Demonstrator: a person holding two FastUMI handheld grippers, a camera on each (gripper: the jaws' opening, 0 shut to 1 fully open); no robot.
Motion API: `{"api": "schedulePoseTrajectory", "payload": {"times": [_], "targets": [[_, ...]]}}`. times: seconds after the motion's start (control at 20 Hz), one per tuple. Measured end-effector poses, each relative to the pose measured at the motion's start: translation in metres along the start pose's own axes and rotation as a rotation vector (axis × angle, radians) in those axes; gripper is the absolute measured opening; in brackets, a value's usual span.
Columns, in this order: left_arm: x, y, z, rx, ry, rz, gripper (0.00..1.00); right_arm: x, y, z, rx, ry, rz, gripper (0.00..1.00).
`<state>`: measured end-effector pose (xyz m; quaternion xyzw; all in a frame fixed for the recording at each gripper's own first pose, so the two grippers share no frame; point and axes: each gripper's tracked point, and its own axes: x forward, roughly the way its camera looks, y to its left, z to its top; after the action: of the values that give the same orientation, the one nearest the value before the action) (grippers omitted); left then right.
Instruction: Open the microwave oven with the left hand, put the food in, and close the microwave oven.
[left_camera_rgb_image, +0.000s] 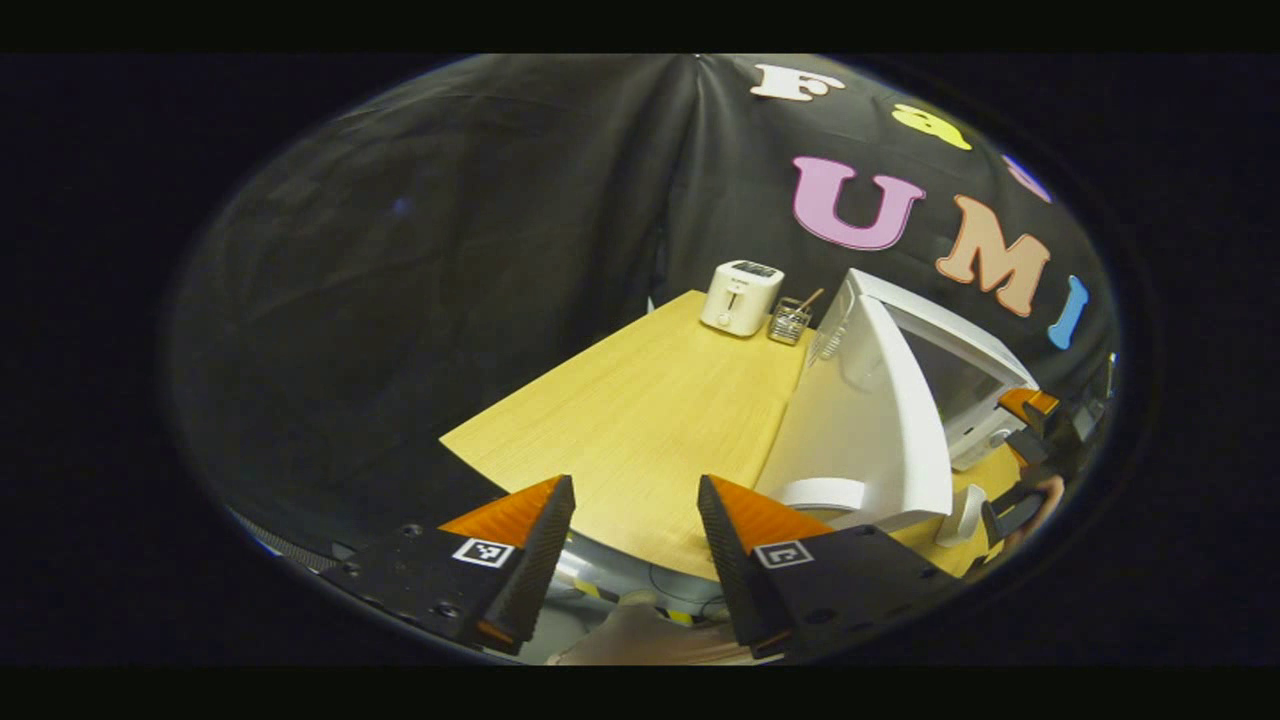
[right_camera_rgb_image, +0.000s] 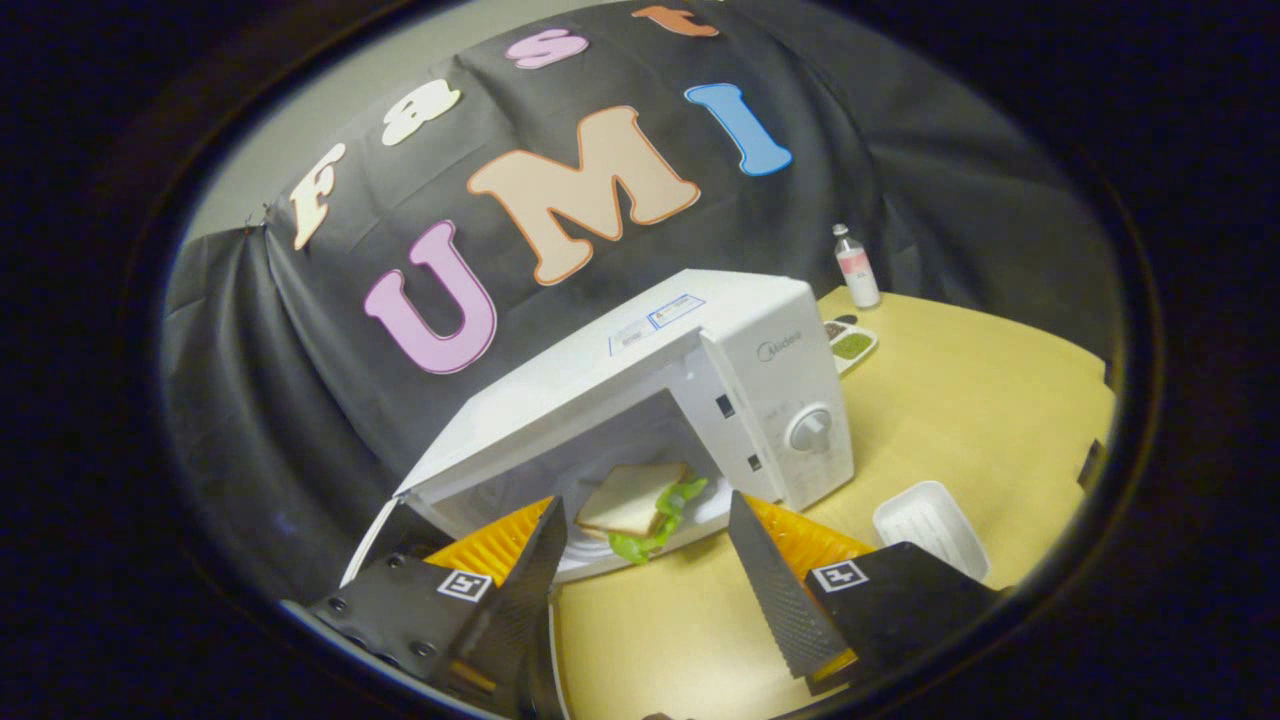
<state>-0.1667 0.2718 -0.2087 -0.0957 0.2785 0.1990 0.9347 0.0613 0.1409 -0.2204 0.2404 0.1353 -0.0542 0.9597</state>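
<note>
Both tools stand spread and hold nothing: the right tool (right_camera_rgb_image: 645, 560) hovers just in front of the microwave oven (right_camera_rgb_image: 700, 380), and the left tool (left_camera_rgb_image: 635, 545) hangs over the near edge of the bench (left_camera_rgb_image: 640, 410), beside the swung-out door (left_camera_rgb_image: 880, 440). The sandwich (right_camera_rgb_image: 640, 505), white bread with green lettuce spilling from its near side, lies inside the cavity on the turntable plate (right_camera_rgb_image: 600, 560), so the food looks to be already in and the door is what remains. That door is a stiff, light panel on a hinge; it should swing freely and needs only a push, not a pinch. I would press flat on its outer face near the free edge, far from the hinge, where the least effort turns it, and ease off before the latch so the oven is not shoved along the smooth bench. The sandwich is soft and loose-layered, so a slam might jolt it. An empty white tray (right_camera_rgb_image: 930, 525) sits to the right of the oven, with a small bottle (right_camera_rgb_image: 857, 265) farther off; a toaster (left_camera_rgb_image: 741, 297) stands at the far end in the left gripper view.
</note>
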Motion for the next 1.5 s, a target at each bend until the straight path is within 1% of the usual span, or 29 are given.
{"api": "schedulePoseTrajectory", "payload": {"times": [0.05,0.1,0.15,0.2,0.25,0.3,0.4,0.5,0.6,0.75,0.8,1.0,1.05,1.1,1.2,1.25,1.3,1.4,1.45,1.5], "targets": [[0.002,-0.004,-0.001,0.004,0.005,-0.014,0.63,-0.01,-0.005,0.0,-0.007,0.001,0.001,1.0],[0.004,-0.009,-0.002,0.006,0.011,-0.03,0.57,-0.022,-0.01,-0.001,-0.025,0.002,-0.003,0.91],[0.006,-0.015,-0.002,0.006,0.02,-0.049,0.35,-0.033,-0.014,-0.002,-0.056,0.004,-0.008,1.0],[0.008,-0.02,-0.006,0.014,0.033,-0.065,0.31,-0.046,-0.018,-0.002,-0.087,0.007,-0.014,1.0],[0.009,-0.023,-0.009,0.03,0.044,-0.073,0.15,-0.056,-0.021,-0.002,-0.118,0.007,-0.025,0.91],[0.01,-0.025,-0.009,0.043,0.051,-0.079,0.0,-0.065,-0.024,-0.001,-0.149,0.001,-0.026,0.91],[0.014,-0.031,-0.008,0.055,0.054,-0.097,0.0,-0.082,-0.027,0.001,-0.181,-0.009,-0.031,0.91],[0.016,-0.039,-0.007,0.071,0.057,-0.118,0.01,-0.097,-0.038,-0.007,-0.183,0.01,-0.049,0.91],[0.017,-0.046,-0.007,0.08,0.067,-0.133,0.0,-0.109,-0.047,-0.011,-0.188,0.029,-0.069,0.92],[0.018,-0.053,-0.01,0.105,0.083,-0.149,0.0,-0.121,-0.063,-0.012,-0.235,0.04,-0.097,0.91],[0.018,-0.058,-0.013,0.107,0.092,-0.158,0.02,-0.123,-0.067,-0.009,-0.233,0.037,-0.103,0.91],[0.017,-0.077,-0.022,0.13,0.122,-0.194,0.01,-0.132,-0.082,0.008,-0.263,0.015,-0.126,0.92],[0.017,-0.085,-0.024,0.136,0.127,-0.206,0.03,-0.134,-0.083,0.014,-0.266,-0.003,-0.127,0.92],[0.017,-0.094,-0.026,0.143,0.133,-0.222,0.01,-0.137,-0.086,0.02,-0.269,-0.013,-0.132,0.92],[0.016,-0.111,-0.031,0.159,0.148,-0.252,0.0,-0.135,-0.092,0.026,-0.275,-0.02,-0.139,0.91],[0.015,-0.121,-0.032,0.167,0.153,-0.268,0.03,-0.134,-0.095,0.029,-0.275,-0.02,-0.143,0.91],[0.016,-0.132,-0.034,0.178,0.154,-0.284,0.01,-0.133,-0.099,0.033,-0.272,-0.023,-0.144,0.92],[0.017,-0.152,-0.036,0.205,0.152,-0.31,0.01,-0.131,-0.108,0.042,-0.269,-0.029,-0.149,0.92],[0.016,-0.162,-0.038,0.214,0.154,-0.324,0.03,-0.129,-0.115,0.045,-0.263,-0.026,-0.153,1.0],[0.015,-0.172,-0.041,0.222,0.161,-0.338,0.01,-0.127,-0.121,0.049,-0.253,-0.024,-0.158,0.92]]}}
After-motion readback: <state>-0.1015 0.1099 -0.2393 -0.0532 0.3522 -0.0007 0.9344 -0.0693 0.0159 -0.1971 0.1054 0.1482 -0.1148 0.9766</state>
